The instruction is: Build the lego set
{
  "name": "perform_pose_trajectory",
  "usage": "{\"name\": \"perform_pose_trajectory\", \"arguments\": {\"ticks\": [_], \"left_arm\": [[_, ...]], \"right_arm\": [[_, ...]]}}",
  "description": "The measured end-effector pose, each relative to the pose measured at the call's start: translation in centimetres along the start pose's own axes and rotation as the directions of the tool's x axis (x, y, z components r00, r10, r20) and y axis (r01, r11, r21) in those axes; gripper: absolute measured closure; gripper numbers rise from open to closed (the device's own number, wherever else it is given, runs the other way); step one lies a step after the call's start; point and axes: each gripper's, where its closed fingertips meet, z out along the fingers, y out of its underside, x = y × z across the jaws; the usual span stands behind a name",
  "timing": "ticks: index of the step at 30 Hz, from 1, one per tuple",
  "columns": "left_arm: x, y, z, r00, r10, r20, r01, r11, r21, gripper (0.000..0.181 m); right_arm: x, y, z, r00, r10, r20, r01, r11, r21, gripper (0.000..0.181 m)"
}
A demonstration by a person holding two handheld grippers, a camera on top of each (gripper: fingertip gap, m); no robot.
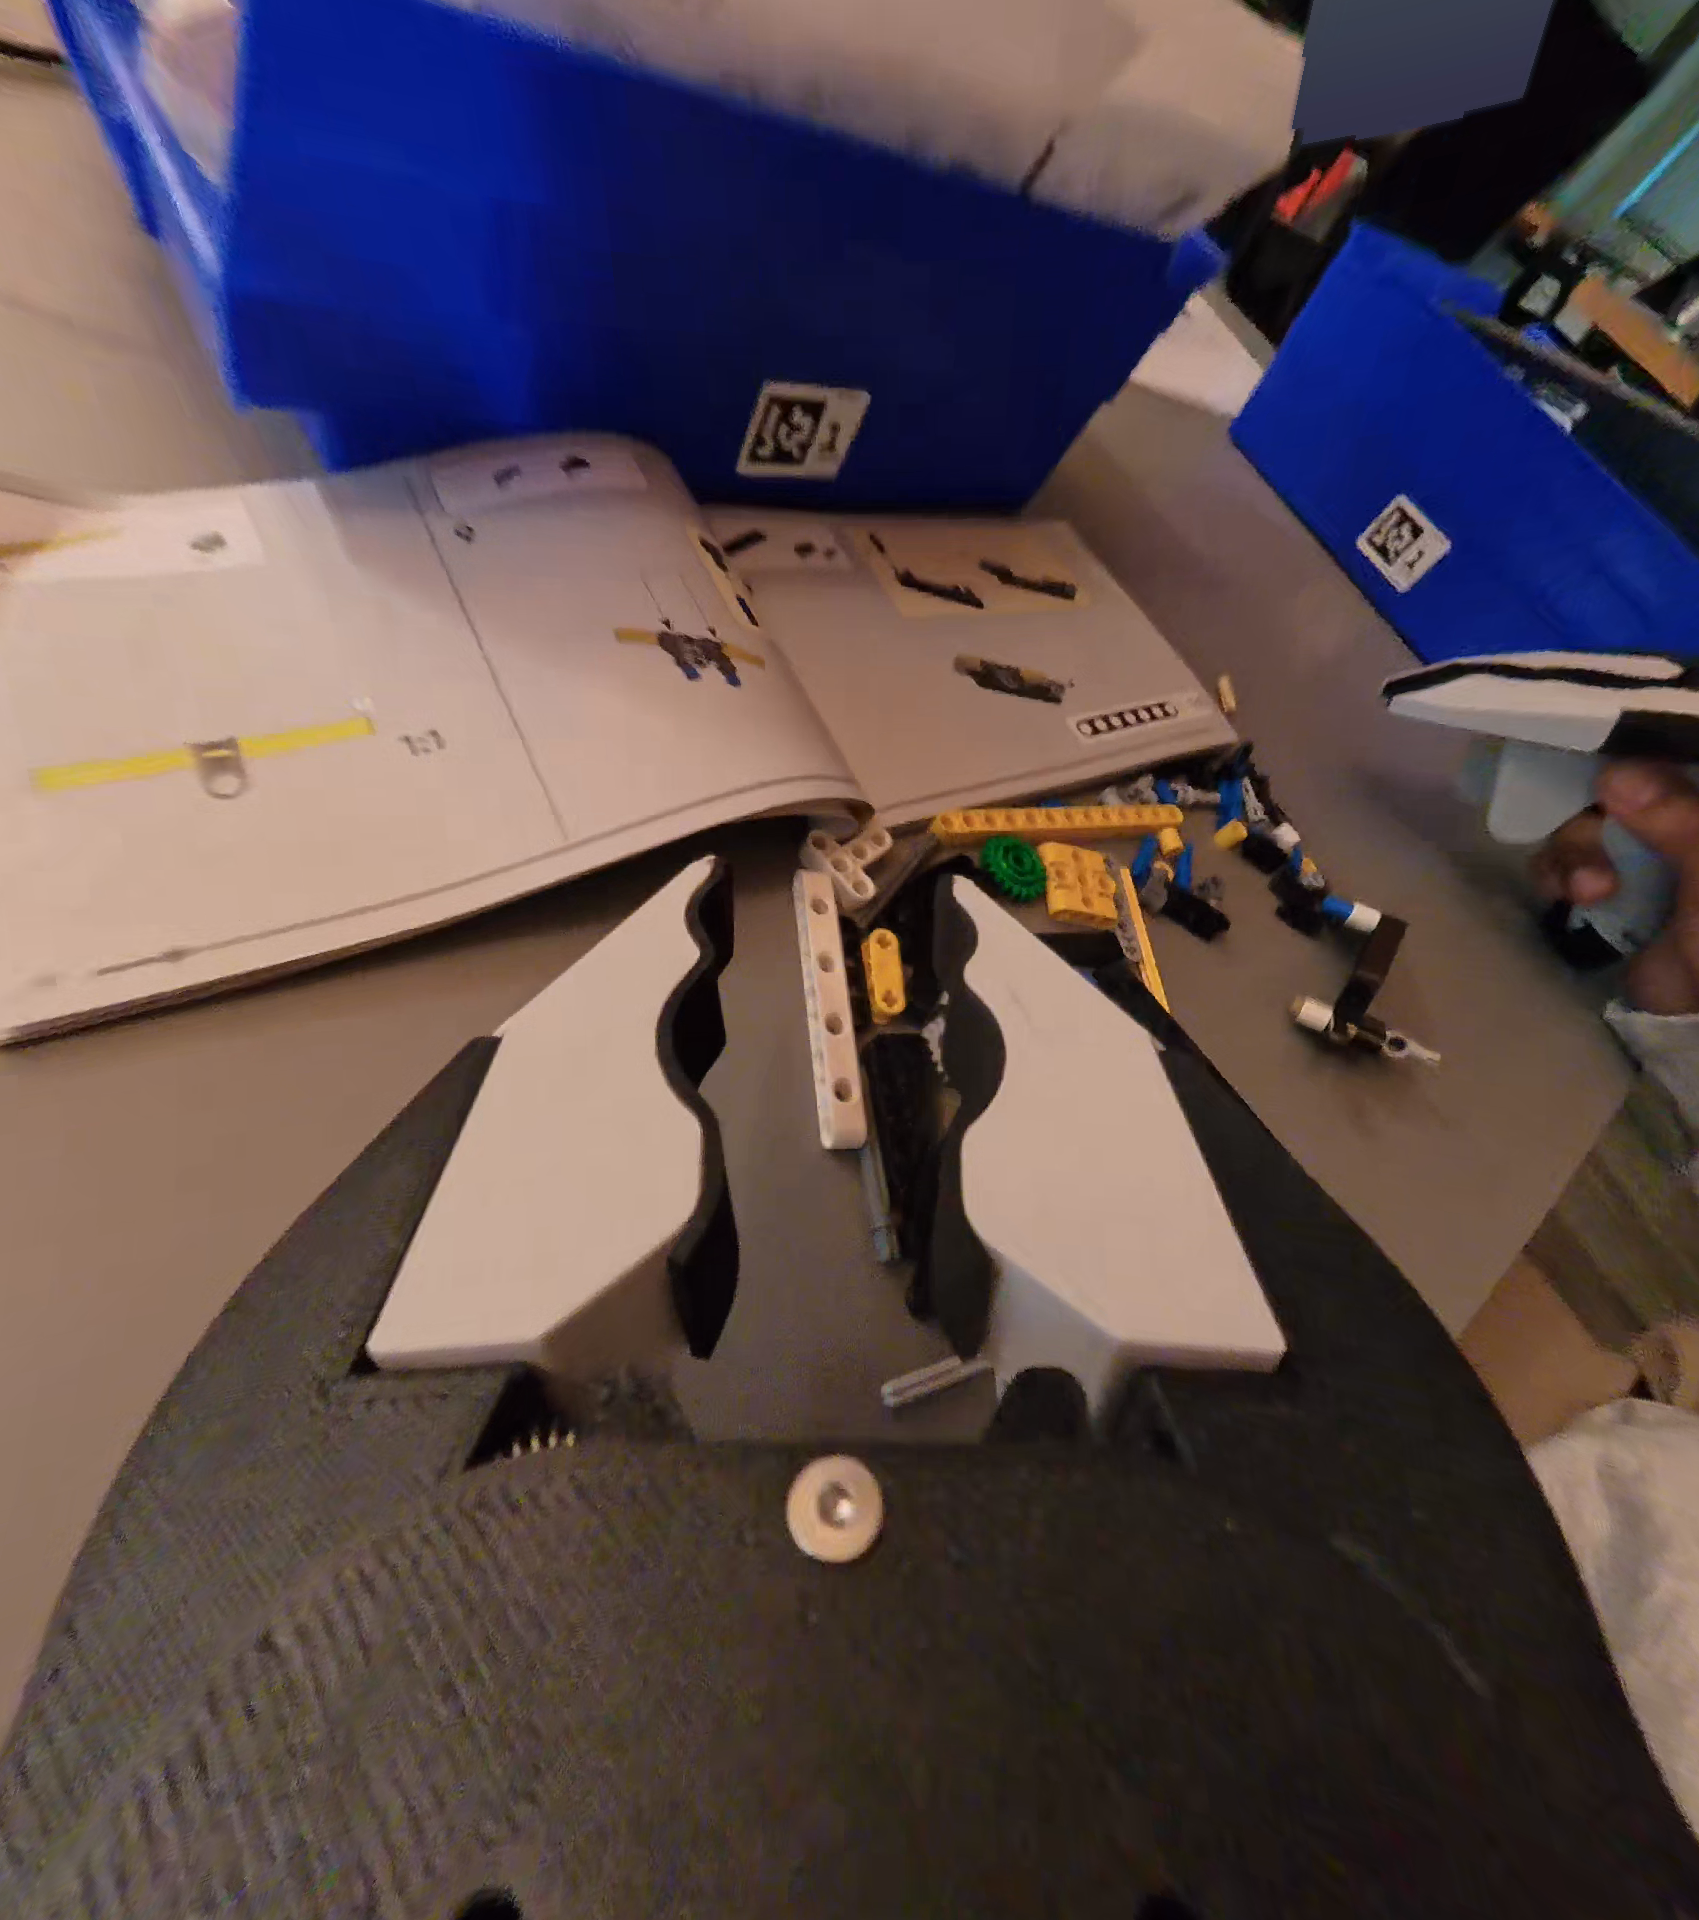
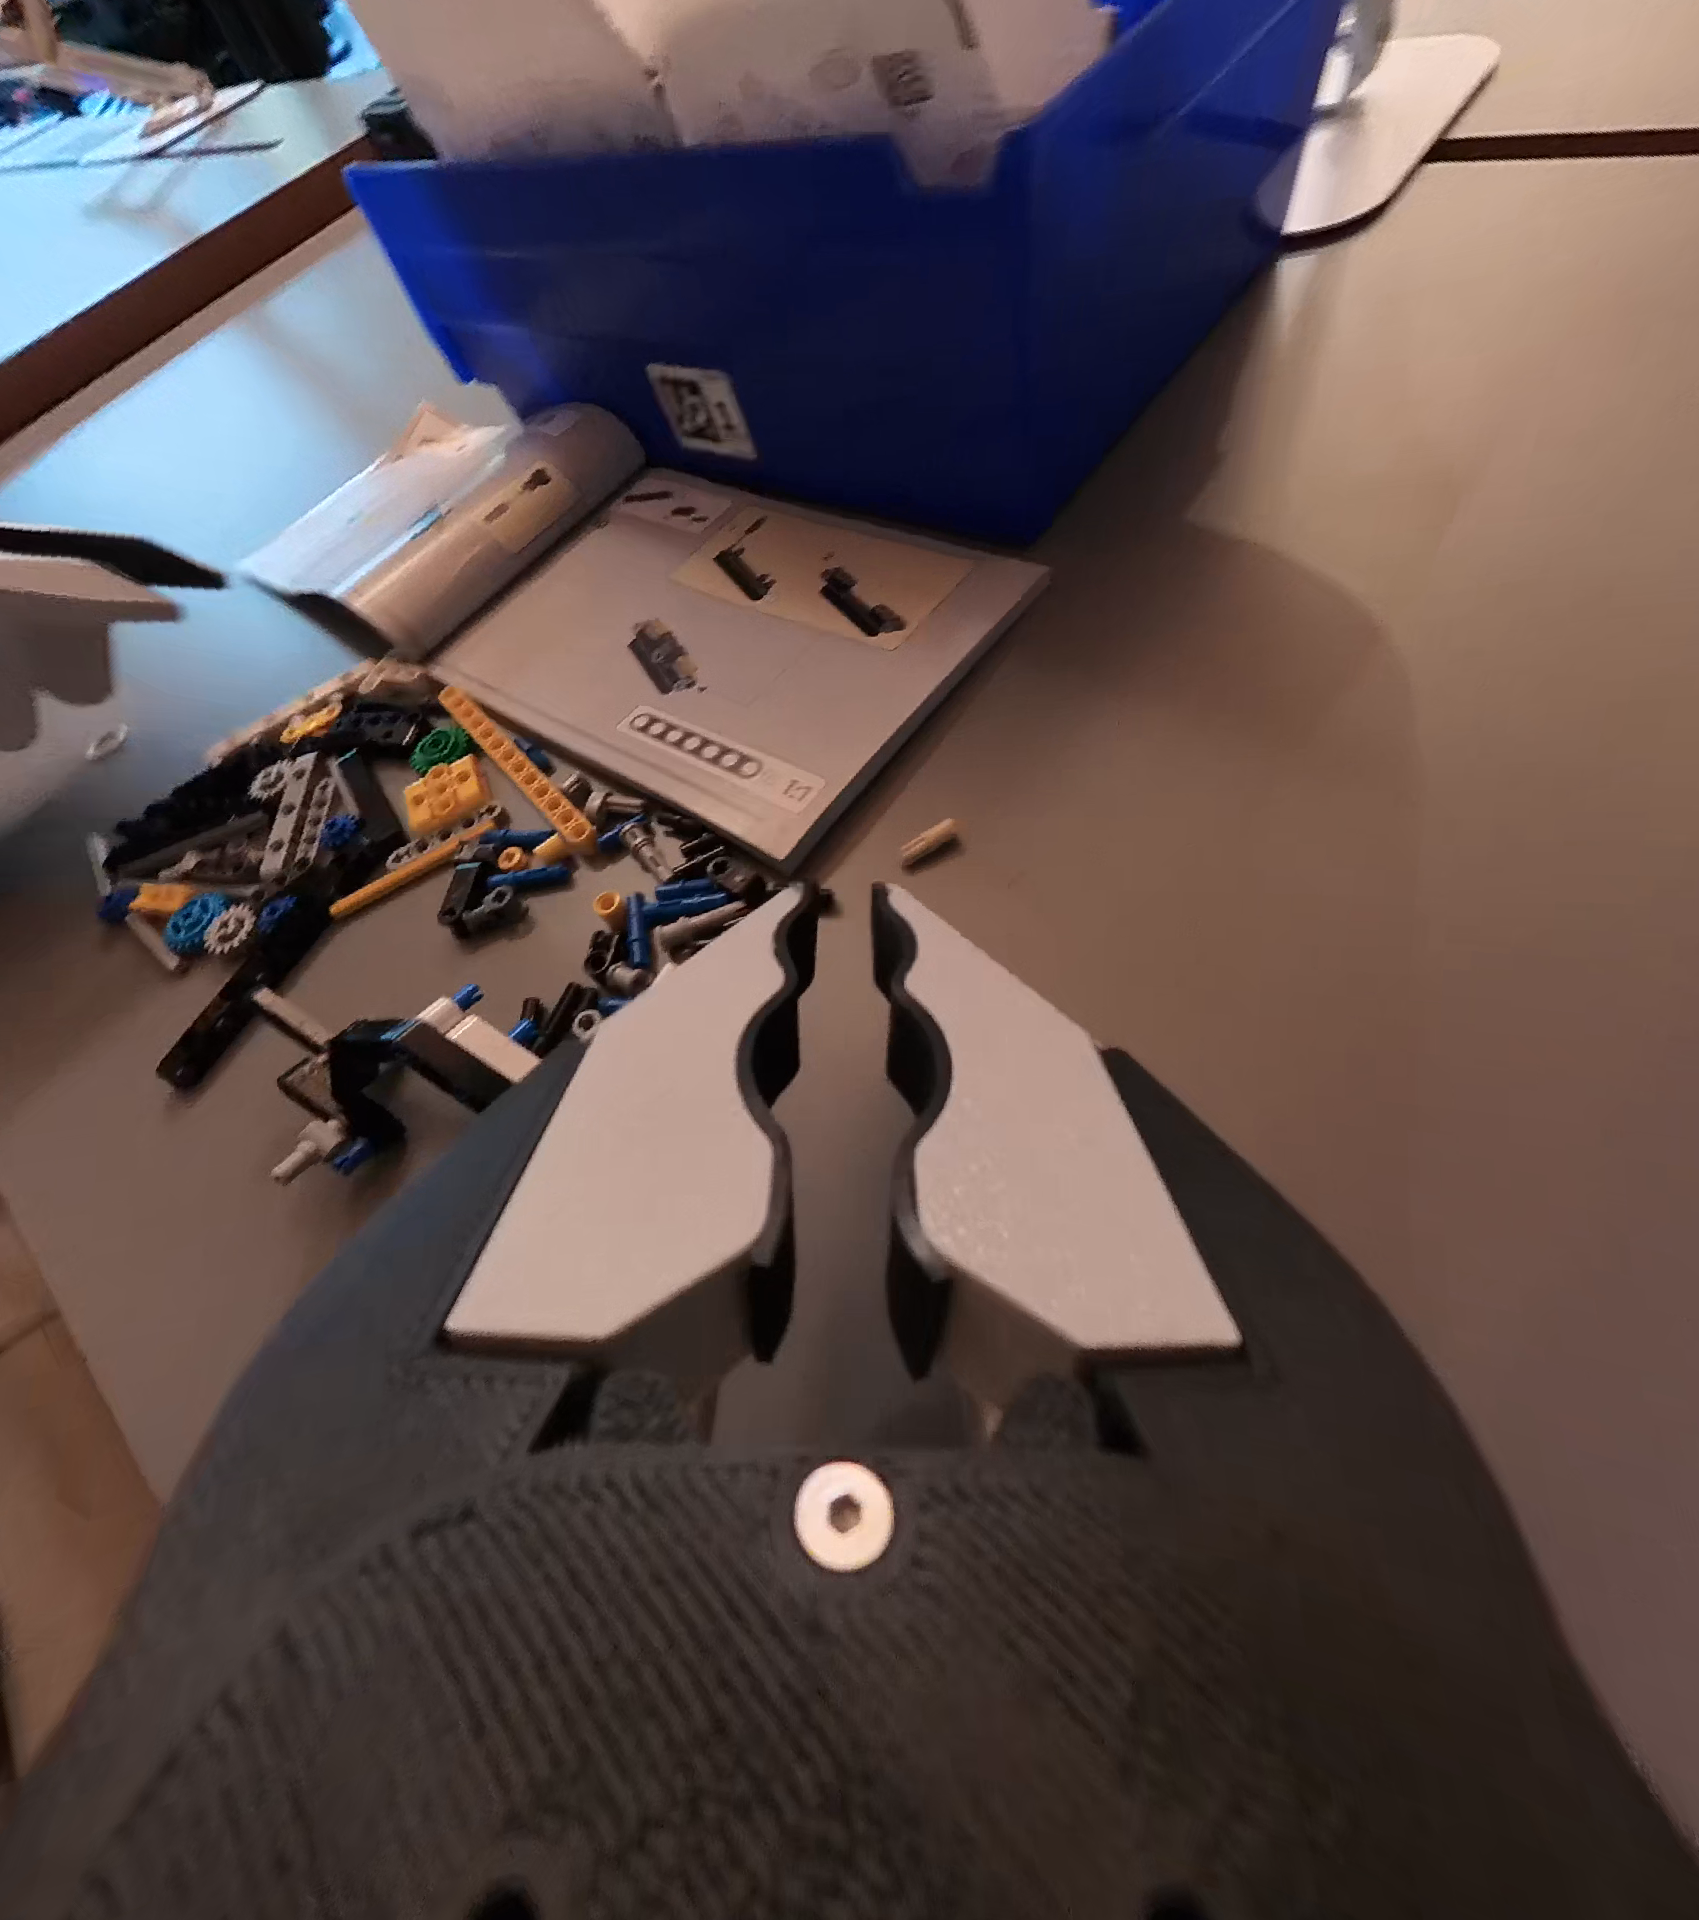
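An open instruction booklet (image 1: 388, 727) lies on the table (image 1: 97, 1195), partly covering loose lego pieces (image 2: 377, 831). The left gripper (image 1: 834, 894) hangs wide open over a white beam (image 1: 829, 1018), grasping nothing. The right gripper (image 2: 840, 899), narrowly parted, holds nothing. A labelled blue bin (image 2: 876, 312) stands behind, blurred.

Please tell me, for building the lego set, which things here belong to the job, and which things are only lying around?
For the job:
- open instruction booklet
- pile of loose lego pieces
- small black part-built assembly
- left gripper and right gripper, both open and empty

Only lying around:
- big blue bin with white papers
- second blue bin
- grey flat stand base
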Motion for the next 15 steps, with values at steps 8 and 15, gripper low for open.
{"name": "perform_pose_trajectory", "arguments": {"ticks": [8, 15], "left_arm": [[-5.4, -2.8, -7.2, 0.953, -0.017, 0.303, -0.071, 0.957, 0.280, 0.114], [-8.1, -3.3, -8.3, 0.929, -0.039, 0.368, -0.080, 0.950, 0.301, 0.113]], "right_arm": [[2.2, -3.0, -4.5, 0.993, 0.069, -0.097, -0.040, 0.959, 0.279, 0.162], [2.8, -1.2, -2.9, 0.953, -0.044, -0.299, 0.084, 0.989, 0.122, 0.142]]}}
